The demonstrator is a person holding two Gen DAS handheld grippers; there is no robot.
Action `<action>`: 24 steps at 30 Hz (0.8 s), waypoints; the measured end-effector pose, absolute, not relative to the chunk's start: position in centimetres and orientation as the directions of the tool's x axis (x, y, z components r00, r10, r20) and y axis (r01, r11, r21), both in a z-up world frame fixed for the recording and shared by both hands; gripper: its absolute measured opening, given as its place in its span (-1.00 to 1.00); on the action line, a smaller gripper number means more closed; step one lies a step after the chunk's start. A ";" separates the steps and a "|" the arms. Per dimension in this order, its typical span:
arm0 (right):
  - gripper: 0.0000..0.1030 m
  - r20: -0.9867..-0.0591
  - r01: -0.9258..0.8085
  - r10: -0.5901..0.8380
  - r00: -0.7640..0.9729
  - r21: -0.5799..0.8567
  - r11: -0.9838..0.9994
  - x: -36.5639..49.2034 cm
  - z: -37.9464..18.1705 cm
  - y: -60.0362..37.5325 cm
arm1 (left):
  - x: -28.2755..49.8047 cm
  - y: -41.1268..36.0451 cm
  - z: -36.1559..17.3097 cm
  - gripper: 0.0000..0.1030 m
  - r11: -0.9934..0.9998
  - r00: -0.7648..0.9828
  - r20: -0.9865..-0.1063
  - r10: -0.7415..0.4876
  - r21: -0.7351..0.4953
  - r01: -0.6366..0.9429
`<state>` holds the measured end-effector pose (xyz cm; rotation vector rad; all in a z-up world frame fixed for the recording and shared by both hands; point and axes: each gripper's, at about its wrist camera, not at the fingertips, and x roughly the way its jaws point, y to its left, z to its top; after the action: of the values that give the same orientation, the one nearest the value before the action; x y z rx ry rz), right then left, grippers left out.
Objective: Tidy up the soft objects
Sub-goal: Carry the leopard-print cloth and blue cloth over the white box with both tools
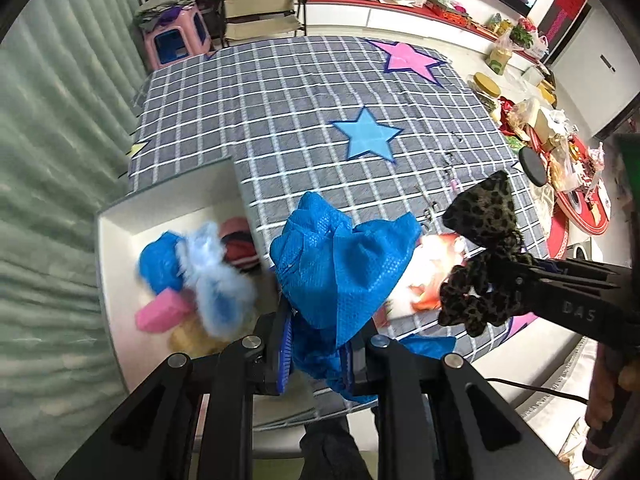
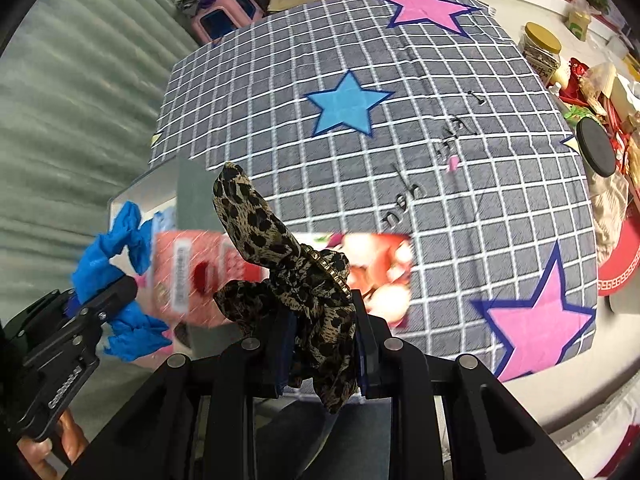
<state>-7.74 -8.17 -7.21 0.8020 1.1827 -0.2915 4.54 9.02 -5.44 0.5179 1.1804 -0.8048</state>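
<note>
My left gripper (image 1: 318, 350) is shut on a crumpled blue non-woven cover (image 1: 340, 264), held above the table's near edge beside a white box (image 1: 120, 240). The box holds several soft things: a blue cover, a pale blue fluffy item (image 1: 216, 280), a pink sponge (image 1: 160, 314), a red-and-dark ball. My right gripper (image 2: 324, 344) is shut on a leopard-print fabric bow (image 2: 280, 264), held up over the table. The bow also shows in the left wrist view (image 1: 484, 256), to the right of the blue cover. A pink and red packet (image 2: 360, 264) lies on the cloth under both.
The table carries a grey checked cloth (image 1: 304, 112) with blue and pink stars. Small dark hair clips (image 2: 404, 208) lie on it. Jars, bags and red trays (image 1: 560, 168) crowd the right. A pink stool (image 1: 176, 36) stands behind; green curtain on the left.
</note>
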 end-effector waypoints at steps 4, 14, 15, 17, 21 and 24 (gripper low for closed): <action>-0.49 -0.892 0.564 0.210 0.401 0.421 0.711 -7.4 -6.0 -5.7 | 5.3 12.2 -5.6 -0.58 0.662 0.181 -0.945 -0.273 -0.048 0.748; -0.49 -0.878 0.441 0.249 0.410 0.429 0.788 -3.8 -3.5 -0.1 | 7.8 19.9 -6.8 -0.58 0.779 0.214 -0.947 -0.241 -0.057 0.625; -0.49 -0.877 0.426 0.253 0.407 0.428 0.797 -3.4 -3.3 0.4 | 7.9 20.4 -7.0 -0.58 0.786 0.215 -0.947 -0.238 -0.058 0.616; -0.49 -0.879 0.389 0.261 0.399 0.420 0.820 -2.4 -3.0 1.8 | 8.2 21.3 -7.3 -0.58 0.798 0.214 -0.949 -0.232 -0.060 0.599; -0.49 -0.884 0.315 0.271 0.382 0.400 0.861 -0.4 -2.2 4.7 | 8.8 22.9 -8.2 -0.58 0.822 0.205 -0.953 -0.222 -0.070 0.565; -0.49 -0.892 0.265 0.277 0.357 0.381 0.885 0.9 -2.2 6.6 | 8.8 24.0 -8.7 -0.58 0.835 0.200 -0.956 -0.213 -0.072 0.546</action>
<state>0.95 6.57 -2.23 0.5155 1.2219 0.0083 8.77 24.05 -8.71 0.3111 1.2647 -0.5425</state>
